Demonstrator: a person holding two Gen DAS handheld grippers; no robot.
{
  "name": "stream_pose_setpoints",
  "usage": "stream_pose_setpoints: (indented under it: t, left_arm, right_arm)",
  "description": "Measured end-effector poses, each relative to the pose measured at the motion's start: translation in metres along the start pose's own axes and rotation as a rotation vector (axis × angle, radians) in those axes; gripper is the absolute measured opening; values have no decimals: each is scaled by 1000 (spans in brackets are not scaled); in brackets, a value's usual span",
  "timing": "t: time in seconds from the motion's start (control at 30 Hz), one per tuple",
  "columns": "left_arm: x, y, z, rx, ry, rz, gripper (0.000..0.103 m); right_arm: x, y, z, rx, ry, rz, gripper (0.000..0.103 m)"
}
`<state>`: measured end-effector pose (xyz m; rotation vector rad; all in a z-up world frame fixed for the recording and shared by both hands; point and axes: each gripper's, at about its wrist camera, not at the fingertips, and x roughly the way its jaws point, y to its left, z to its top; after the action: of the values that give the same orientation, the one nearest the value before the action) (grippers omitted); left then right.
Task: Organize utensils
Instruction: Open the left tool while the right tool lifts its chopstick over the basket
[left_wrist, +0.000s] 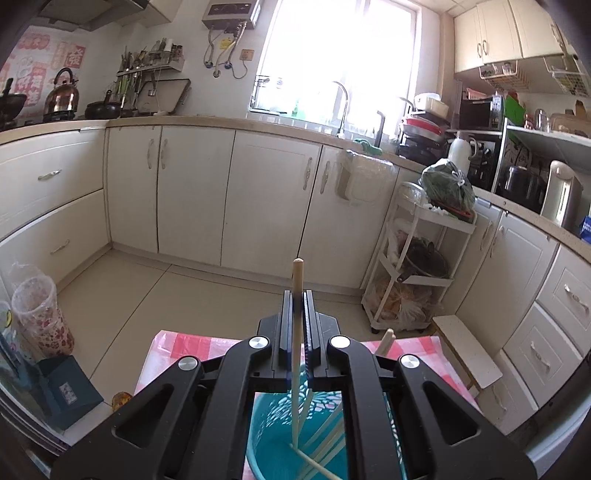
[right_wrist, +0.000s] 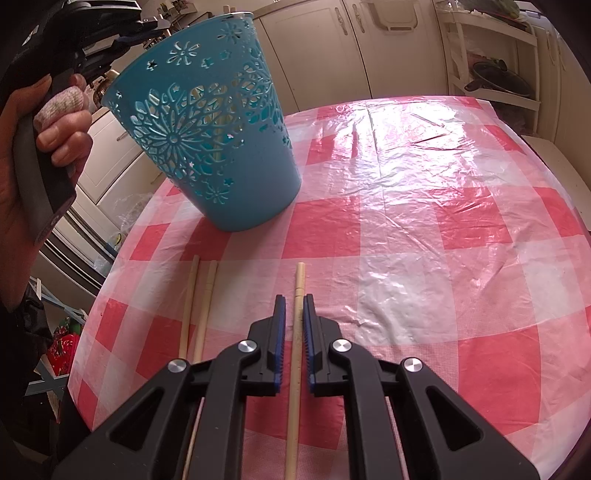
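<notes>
My left gripper (left_wrist: 297, 295) is shut on a pale wooden chopstick (left_wrist: 297, 275). The chopstick stands upright, and its lower end reaches into the blue cut-out basket (left_wrist: 273, 435), where several more chopsticks (left_wrist: 325, 443) lean. In the right wrist view the basket (right_wrist: 221, 147) stands on the checked tablecloth (right_wrist: 443, 221), with a hand (right_wrist: 55, 122) holding the left gripper's handle beside its rim. My right gripper (right_wrist: 293, 299) points down at a chopstick (right_wrist: 300, 277) lying on the cloth. Its pads stand on either side of the chopstick, slightly apart, not pressing it. Two more chopsticks (right_wrist: 190, 295) lie to the left.
The round table has a red-and-white plastic cloth with open room to the right of the basket. Beyond it are cream cabinets (left_wrist: 192, 192), a white shelf trolley (left_wrist: 413, 266), a low stool (left_wrist: 465, 354) and a flowered bin (left_wrist: 40, 314) on the floor.
</notes>
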<state>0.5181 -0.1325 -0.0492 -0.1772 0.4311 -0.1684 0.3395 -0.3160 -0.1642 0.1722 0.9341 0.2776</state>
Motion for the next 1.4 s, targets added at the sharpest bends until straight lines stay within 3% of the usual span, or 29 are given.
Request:
stream_pose_setpoints:
  t: [0.1,0.17,0.23,0.37,0.47,0.63,0.87,1.0,1.1,1.17,1.2,1.4]
  left_arm:
    - [-6,-1,-9,37,27,8,16]
    - [-20,4,-14,43,11,42,48]
    - [-39,12,-17,30,-24,83,66]
    - [-80,37,-30,-11,-67,145,85]
    - [-98,63,-55,-67,-29,180,89]
    - [-83,95,-116,-164,173,181,89]
    - [-64,80,-170,-87,308,193,89]
    - [-66,75,-170,-67,302,202,92]
    - [-59,76,-172,-74,344,212,93]
    - [-59,74,-173,-61,345,205,93]
    - [-58,73,-173,-52,349,205,93]
    - [-59,74,-172,-61,358,196,93]
  right_arm:
    - [0,0,0,0,0,2,11]
    - [1,1,0,-1,-1,2,11]
    - [1,3,0,-5,-1,1,13]
    - [2,8,0,-22,-3,4,19]
    - [2,12,0,-35,-5,-5,19]
    - [1,21,-2,-65,-7,-40,19]
    - [-1,29,-6,-115,-2,-101,19]
    - [1,29,-6,-124,-1,-115,19]
    - [1,35,-8,-159,-3,-152,19]
    - [3,40,-9,-190,-7,-189,7]
    - [4,38,-9,-198,-9,-200,6]
    - [-1,35,-4,-168,-25,-185,8]
